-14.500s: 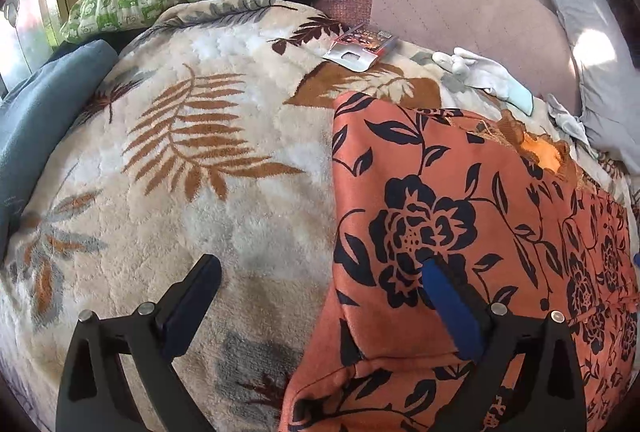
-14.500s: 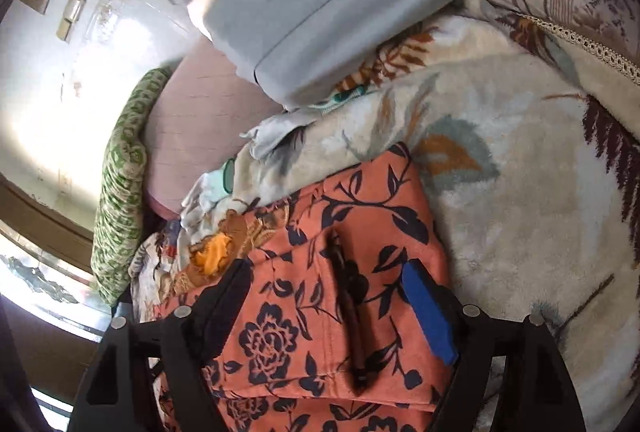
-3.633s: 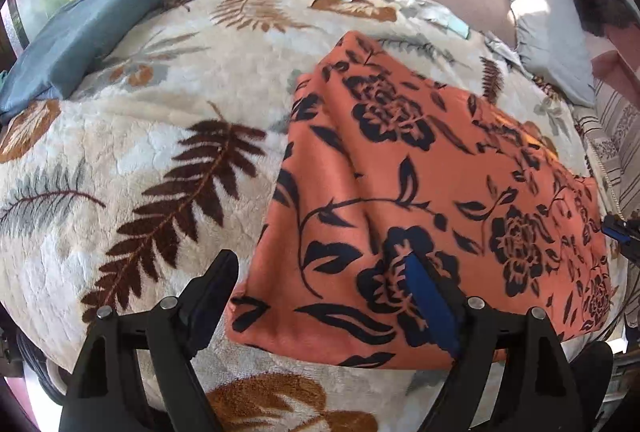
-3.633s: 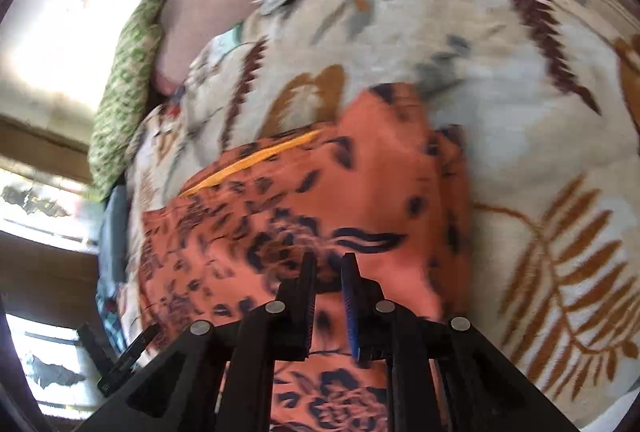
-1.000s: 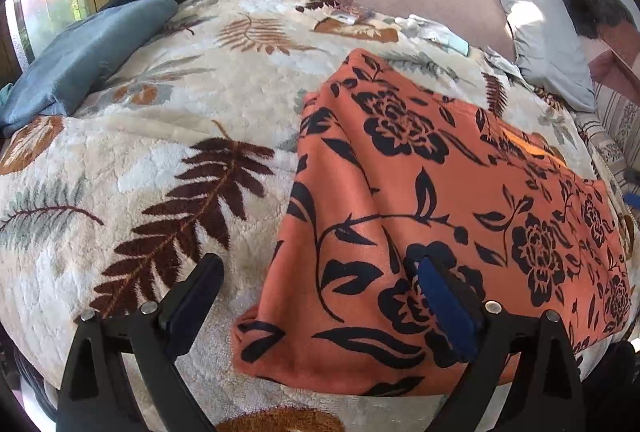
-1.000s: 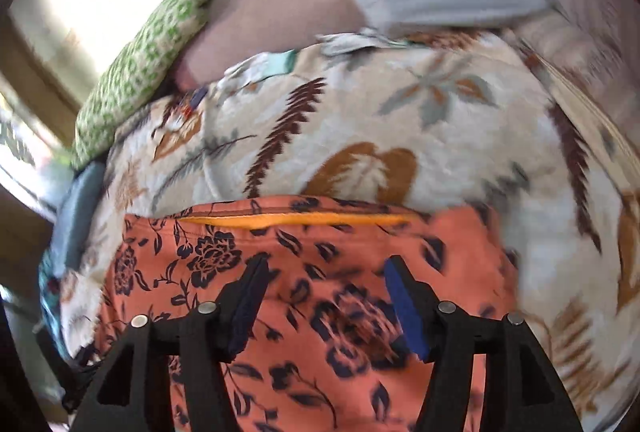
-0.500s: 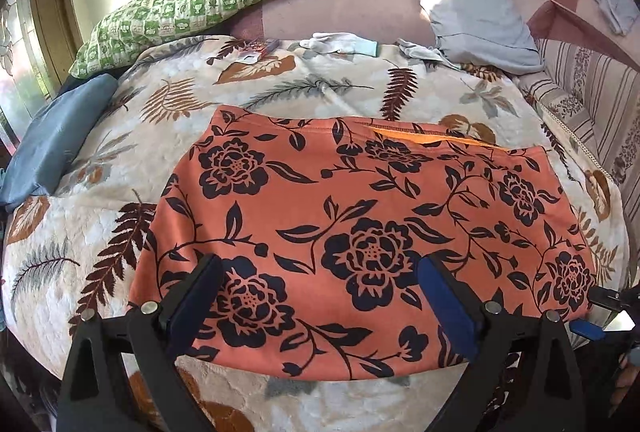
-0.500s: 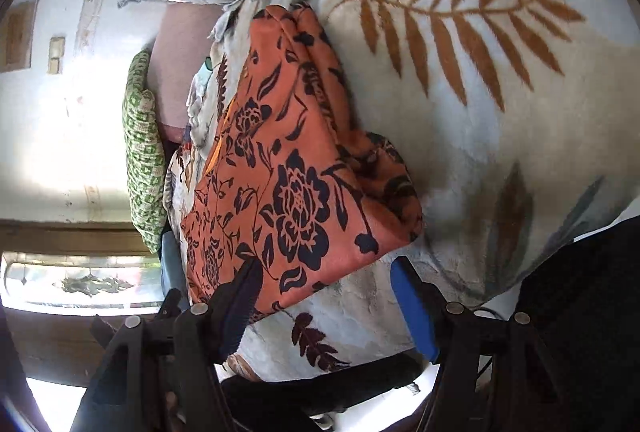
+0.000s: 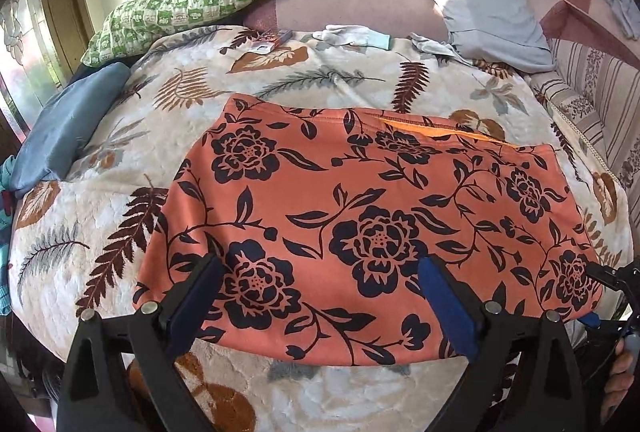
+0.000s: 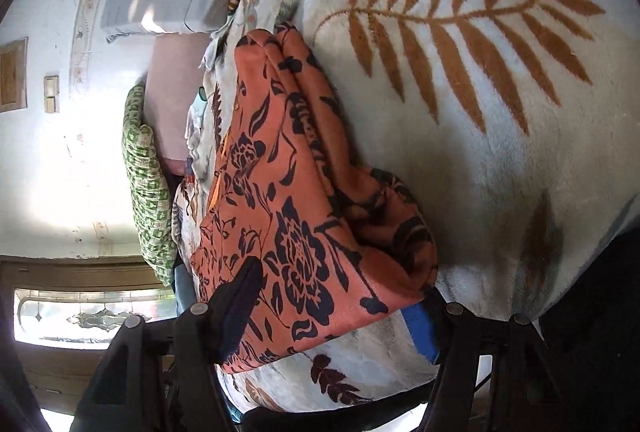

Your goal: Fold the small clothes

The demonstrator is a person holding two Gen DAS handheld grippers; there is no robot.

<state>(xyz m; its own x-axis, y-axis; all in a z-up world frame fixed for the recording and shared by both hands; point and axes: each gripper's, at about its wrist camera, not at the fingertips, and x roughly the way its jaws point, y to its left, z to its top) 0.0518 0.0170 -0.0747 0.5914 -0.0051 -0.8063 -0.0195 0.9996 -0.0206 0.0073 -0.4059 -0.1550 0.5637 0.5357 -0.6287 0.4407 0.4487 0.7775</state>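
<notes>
Change: the orange floral garment (image 9: pixel 372 216), a second ago seen slantwise past the left hand-held gripper (image 9: pixel 320 296), now lies square ahead of it, folded into a wide band on the bed's leaf-print blanket (image 9: pixel 120 168).
Left hand-held gripper: spread wide, nothing between the fingers; it hangs over the garment's near edge without touching.
Right hand-held gripper (image 10: pixel 332 304): rolled onto its side since a second ago, spread, straddling the garment's near right corner; the fingers are not pinching the cloth yet.
Garment end: layers bunched and rounded just ahead of the right fingers.
Meaning: likely lining up the next crosswise fold.
</notes>
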